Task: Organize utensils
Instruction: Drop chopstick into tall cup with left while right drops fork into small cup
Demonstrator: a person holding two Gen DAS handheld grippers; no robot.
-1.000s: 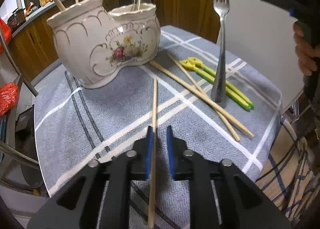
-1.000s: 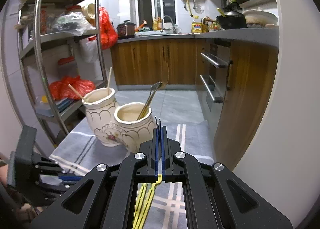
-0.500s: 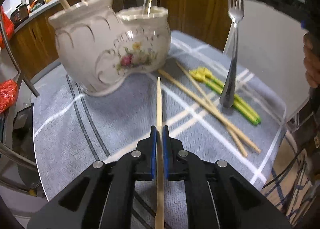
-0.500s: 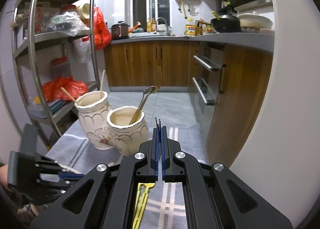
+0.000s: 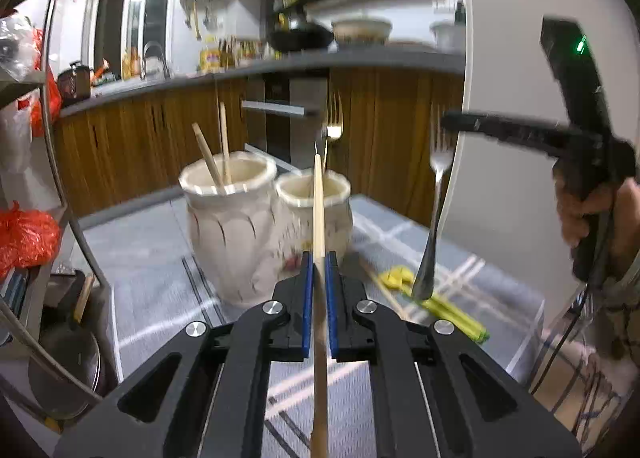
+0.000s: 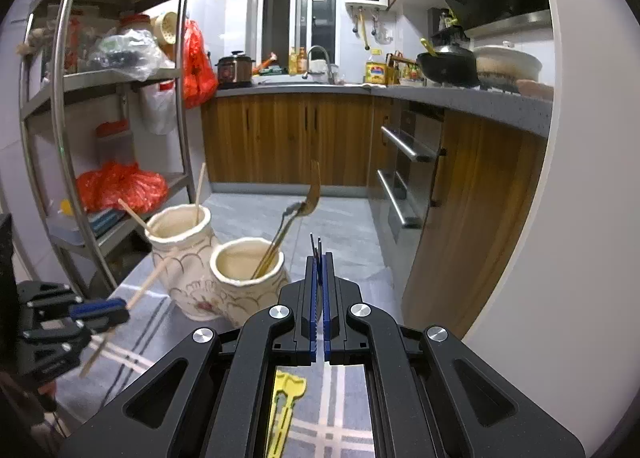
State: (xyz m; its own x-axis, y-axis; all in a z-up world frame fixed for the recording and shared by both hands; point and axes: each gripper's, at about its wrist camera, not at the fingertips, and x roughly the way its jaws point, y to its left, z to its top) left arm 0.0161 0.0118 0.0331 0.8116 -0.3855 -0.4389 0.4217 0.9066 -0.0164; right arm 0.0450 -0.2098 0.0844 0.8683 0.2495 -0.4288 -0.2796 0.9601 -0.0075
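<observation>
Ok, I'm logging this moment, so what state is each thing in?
left gripper: shut on a wooden chopstick, lifted off the table
right gripper: shut on a fork, held upright
left jar: upright, holds two chopsticks
right jar: upright, holds metal cutlery
yellow-green chopsticks: lying on the cloth

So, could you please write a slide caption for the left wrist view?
Left gripper clamps a wooden chopstick before two ceramic jars; right gripper holds a fork upright.

No legible text, labels or numbers.
</observation>
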